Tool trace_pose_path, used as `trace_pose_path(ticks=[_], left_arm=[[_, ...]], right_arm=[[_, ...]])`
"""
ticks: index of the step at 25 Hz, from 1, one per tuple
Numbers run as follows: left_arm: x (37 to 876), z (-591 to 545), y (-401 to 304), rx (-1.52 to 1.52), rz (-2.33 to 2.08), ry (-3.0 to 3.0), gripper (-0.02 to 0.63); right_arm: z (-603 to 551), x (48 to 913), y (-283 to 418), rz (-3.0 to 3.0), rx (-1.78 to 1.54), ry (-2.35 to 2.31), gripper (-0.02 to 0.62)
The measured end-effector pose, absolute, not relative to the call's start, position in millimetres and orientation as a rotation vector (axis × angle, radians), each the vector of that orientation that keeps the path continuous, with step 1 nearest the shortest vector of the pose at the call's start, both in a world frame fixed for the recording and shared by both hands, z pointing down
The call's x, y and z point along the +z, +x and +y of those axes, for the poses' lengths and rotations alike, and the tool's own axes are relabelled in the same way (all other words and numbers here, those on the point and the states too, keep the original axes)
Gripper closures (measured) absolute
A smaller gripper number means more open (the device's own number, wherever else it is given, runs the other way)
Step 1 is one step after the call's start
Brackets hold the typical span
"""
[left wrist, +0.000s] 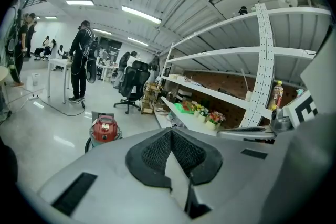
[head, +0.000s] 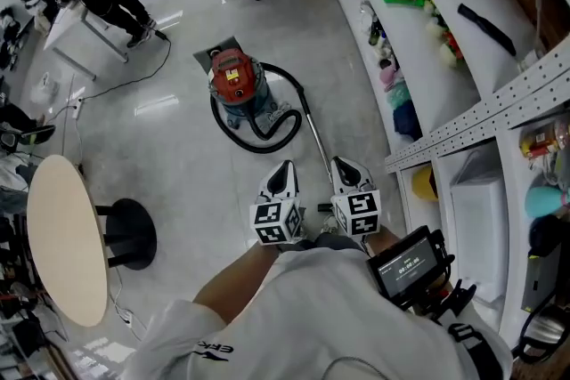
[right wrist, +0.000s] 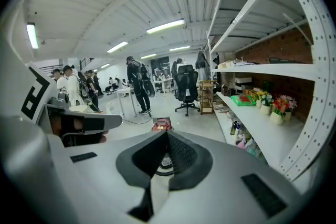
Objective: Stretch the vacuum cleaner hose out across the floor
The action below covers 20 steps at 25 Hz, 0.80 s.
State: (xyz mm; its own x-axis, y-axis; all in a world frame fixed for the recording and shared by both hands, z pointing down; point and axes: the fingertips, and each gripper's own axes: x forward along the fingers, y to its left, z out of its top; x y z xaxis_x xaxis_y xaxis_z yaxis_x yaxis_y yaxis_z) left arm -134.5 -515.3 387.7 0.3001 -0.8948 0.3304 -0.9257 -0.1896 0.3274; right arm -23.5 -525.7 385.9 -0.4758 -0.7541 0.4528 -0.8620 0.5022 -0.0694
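- Shiny grey floor [head: 178, 147] fills a big room, and long white shelves [head: 419, 40] run down its right side.
- A red vacuum cleaner [head: 233, 77] stands on the floor, in front of the person.
- Its black hose [head: 267, 138] lies on the floor, curled in a loop around the vacuum cleaner.
- A thin tube [head: 312, 125] runs from that loop toward the right gripper [head: 344, 165]. I cannot tell if they touch.
- The left gripper [head: 285, 169] is closed tight, with nothing between its jaws.
- The right gripper is closed tight too, and holds nothing.
- Both grippers are side by side, pointing at the vacuum cleaner.
- Small pots [right wrist: 277, 115] on a shelf have flowers in them.
- A white bin [head: 476, 218] sits on a low shelf. I cannot tell what is inside it.
- A round tabletop [head: 62, 236] stands on the left, well away from the hose.
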Motion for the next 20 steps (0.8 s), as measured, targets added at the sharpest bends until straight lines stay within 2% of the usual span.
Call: trace_pose_path(ticks=[12, 20], left_arm=[[392, -566, -89, 0.135, -1.647, 2.102, 0.604], [473, -611, -80, 0.258, -1.617, 2.071, 0.604]], right_arm=[[-580, 393, 14, -2.418, 0.429, 1.306, 0.595], [-616, 466, 28, -2.365, 0.482, 1.274, 0.595]])
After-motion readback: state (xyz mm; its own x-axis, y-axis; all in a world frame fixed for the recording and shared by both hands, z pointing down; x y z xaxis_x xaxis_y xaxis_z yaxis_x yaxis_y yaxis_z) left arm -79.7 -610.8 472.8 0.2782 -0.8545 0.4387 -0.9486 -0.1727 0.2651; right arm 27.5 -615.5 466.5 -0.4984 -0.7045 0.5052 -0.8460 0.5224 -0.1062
